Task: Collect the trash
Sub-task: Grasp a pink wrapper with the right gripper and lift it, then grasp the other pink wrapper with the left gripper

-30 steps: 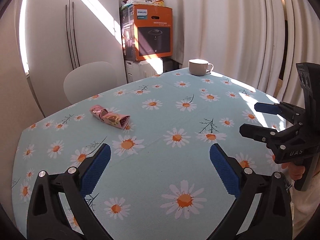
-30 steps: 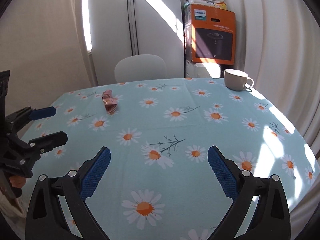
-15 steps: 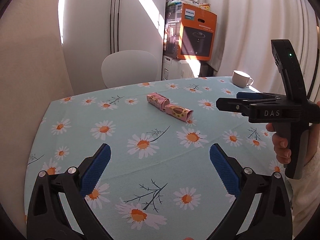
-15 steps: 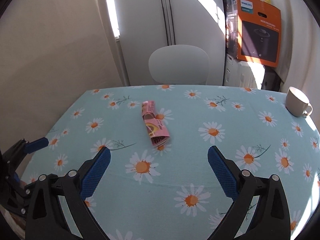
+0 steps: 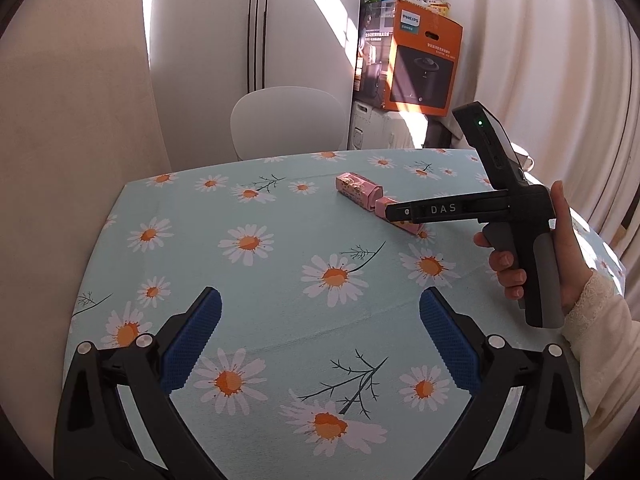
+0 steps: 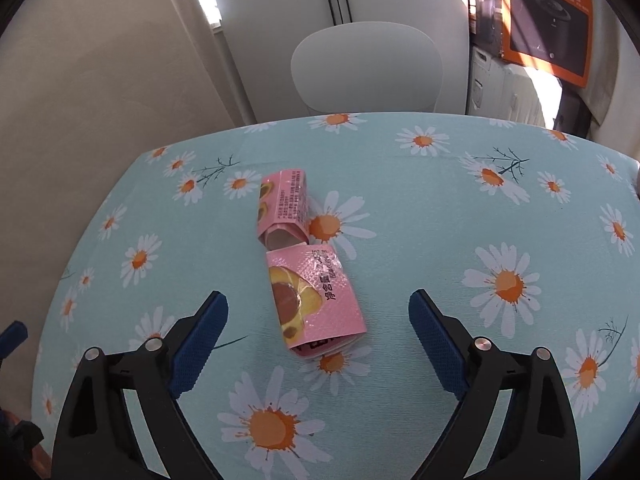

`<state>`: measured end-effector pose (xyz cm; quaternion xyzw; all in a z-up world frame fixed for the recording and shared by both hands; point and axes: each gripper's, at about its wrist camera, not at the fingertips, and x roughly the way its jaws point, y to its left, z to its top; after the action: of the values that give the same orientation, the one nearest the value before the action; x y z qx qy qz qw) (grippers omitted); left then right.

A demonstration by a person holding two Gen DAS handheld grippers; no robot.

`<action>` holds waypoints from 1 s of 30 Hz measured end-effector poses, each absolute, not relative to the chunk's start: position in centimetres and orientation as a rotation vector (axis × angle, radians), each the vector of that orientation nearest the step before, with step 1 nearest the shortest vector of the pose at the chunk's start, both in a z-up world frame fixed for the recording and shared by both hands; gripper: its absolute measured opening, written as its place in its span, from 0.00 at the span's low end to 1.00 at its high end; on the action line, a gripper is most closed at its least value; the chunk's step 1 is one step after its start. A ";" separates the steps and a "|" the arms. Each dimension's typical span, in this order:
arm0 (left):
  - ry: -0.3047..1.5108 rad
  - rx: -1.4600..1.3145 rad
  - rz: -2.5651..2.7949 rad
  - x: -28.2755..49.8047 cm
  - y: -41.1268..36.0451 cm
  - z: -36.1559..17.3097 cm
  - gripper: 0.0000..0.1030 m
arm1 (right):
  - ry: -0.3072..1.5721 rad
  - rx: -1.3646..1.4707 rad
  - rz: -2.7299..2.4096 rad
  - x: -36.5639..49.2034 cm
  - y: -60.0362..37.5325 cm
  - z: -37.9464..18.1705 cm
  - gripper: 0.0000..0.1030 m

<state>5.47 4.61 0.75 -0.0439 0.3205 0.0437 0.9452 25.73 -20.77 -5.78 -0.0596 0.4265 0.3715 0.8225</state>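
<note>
A crumpled pink snack wrapper (image 6: pixel 316 304) lies in two folded pieces on the daisy tablecloth; the far piece (image 6: pixel 285 208) sits just beyond the near one. My right gripper (image 6: pixel 318 300) hovers low over the near piece. Its jaws are closing with the wrapper between them, and the blue pads (image 6: pixel 200 340) still stand clear of it on both sides. In the left wrist view the same wrapper (image 5: pixel 358 190) lies mid-table, partly hidden behind the right gripper (image 5: pixel 394 214), which a hand (image 5: pixel 520 256) holds. My left gripper (image 5: pixel 320 298) is open over bare cloth.
The table (image 5: pixel 260 184) has rounded edges to the left and at the back. A white chair (image 5: pixel 286 120) stands behind it. An orange appliance box (image 5: pixel 424 68) sits on a white unit at the back right, and curtains hang on the right.
The right gripper has travelled leftward across the table and come down over the pink wrapper, which now lies between its fingers. The left gripper has swung round and now faces the wrapper.
</note>
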 end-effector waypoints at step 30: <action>0.897 -0.156 0.053 20.2 0.4 -2.2 0.94 | 0.615 -0.021 0.581 26.2 -30.5 -0.3 0.36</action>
<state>20.19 0.36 -2.24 -0.0755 0.4332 0.0255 0.8978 26.20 -30.52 -0.28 -0.0103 0.2985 0.2818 0.9118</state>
